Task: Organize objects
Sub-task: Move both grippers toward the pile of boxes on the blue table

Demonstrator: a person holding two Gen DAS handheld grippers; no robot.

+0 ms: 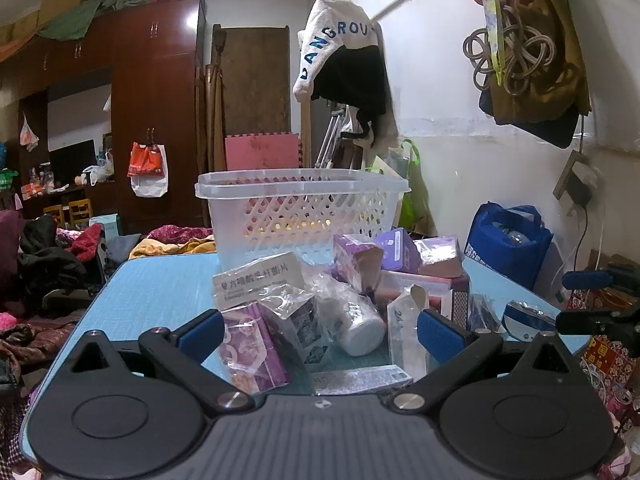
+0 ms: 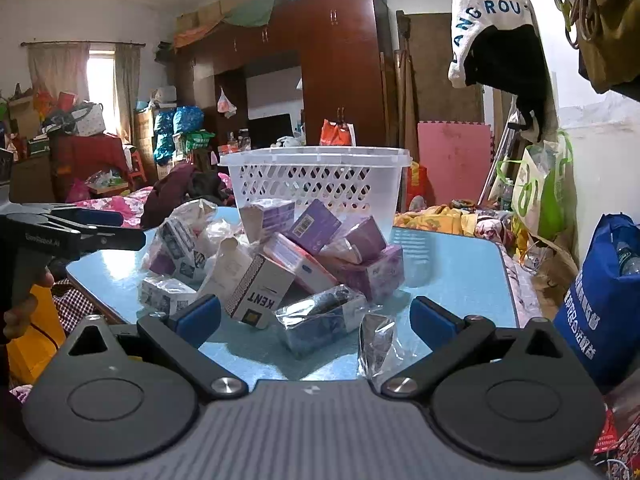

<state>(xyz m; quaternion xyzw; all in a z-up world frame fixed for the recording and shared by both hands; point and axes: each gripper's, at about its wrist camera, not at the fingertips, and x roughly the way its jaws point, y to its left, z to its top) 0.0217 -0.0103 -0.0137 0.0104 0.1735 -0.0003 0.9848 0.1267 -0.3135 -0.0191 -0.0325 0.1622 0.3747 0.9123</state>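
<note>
A pile of small boxes and wrapped packs lies on the blue table [image 1: 160, 292]. A clear plastic basket [image 1: 302, 208] stands behind the pile; it also shows in the right wrist view [image 2: 320, 184]. My left gripper [image 1: 318, 334] is open, its jaws either side of a purple wrapped box [image 1: 256, 348] and a white bottle [image 1: 360, 326]. My right gripper [image 2: 316, 320] is open, with a dark foil-wrapped box [image 2: 320, 320] between its jaws and a KENT box [image 2: 260, 294] just beyond. The left gripper [image 2: 100, 228] shows at the left of the right wrist view.
A blue bag [image 2: 600, 300] stands right of the table by the white wall. Clothes hang above on the wall [image 1: 348, 60]. A bed with heaped clothes [image 1: 48, 264] lies left of the table. A brown wardrobe [image 1: 156, 100] stands behind.
</note>
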